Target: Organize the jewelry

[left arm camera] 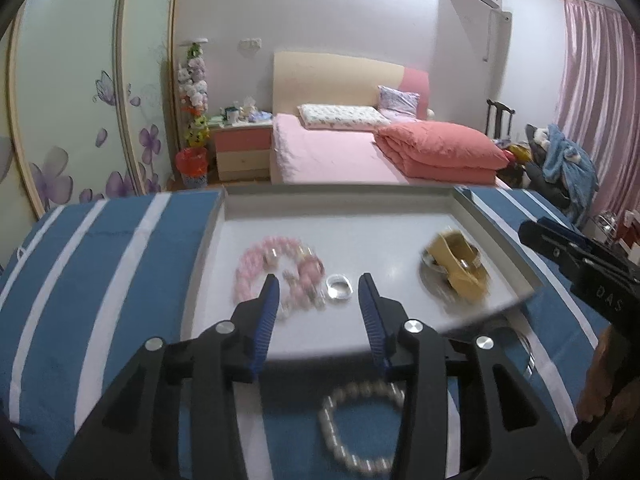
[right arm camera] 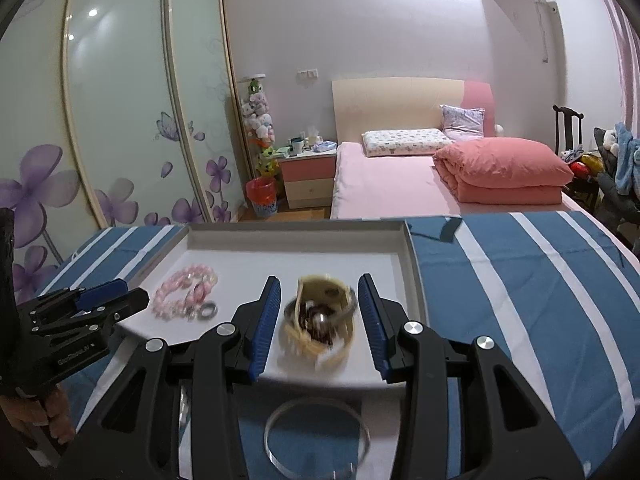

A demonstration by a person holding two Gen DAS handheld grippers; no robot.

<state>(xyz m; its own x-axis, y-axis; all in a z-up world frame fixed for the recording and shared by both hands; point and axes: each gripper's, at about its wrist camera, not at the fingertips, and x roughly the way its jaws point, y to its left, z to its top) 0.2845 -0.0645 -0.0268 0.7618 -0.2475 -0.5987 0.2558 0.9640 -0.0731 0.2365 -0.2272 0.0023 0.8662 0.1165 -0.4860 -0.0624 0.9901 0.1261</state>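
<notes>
A white tray (left arm camera: 224, 216) lies on a blue-and-white striped cloth. In it are pink bead bracelets (left arm camera: 276, 264), a small silver ring (left arm camera: 339, 287) and a tan watch on a bangle (left arm camera: 456, 270). My left gripper (left arm camera: 318, 294) is open and empty, low over the tray by the ring. A pearl bracelet (left arm camera: 360, 424) lies on the cloth under it. My right gripper (right arm camera: 318, 296) is open, its jaws either side of the tan watch (right arm camera: 320, 316). A clear bangle (right arm camera: 316, 436) lies on the cloth below it. The pink bracelets (right arm camera: 184, 292) and ring (right arm camera: 207, 311) show to the left.
The striped cloth (right arm camera: 500, 280) covers the table. Behind are a pink bed (left arm camera: 340, 152), a nightstand (left arm camera: 240, 148), a wardrobe with flower doors (right arm camera: 120, 120) and a chair with clothes (left arm camera: 560, 160). The other gripper appears at each view's side: the right gripper (left arm camera: 580, 264), the left gripper (right arm camera: 80, 316).
</notes>
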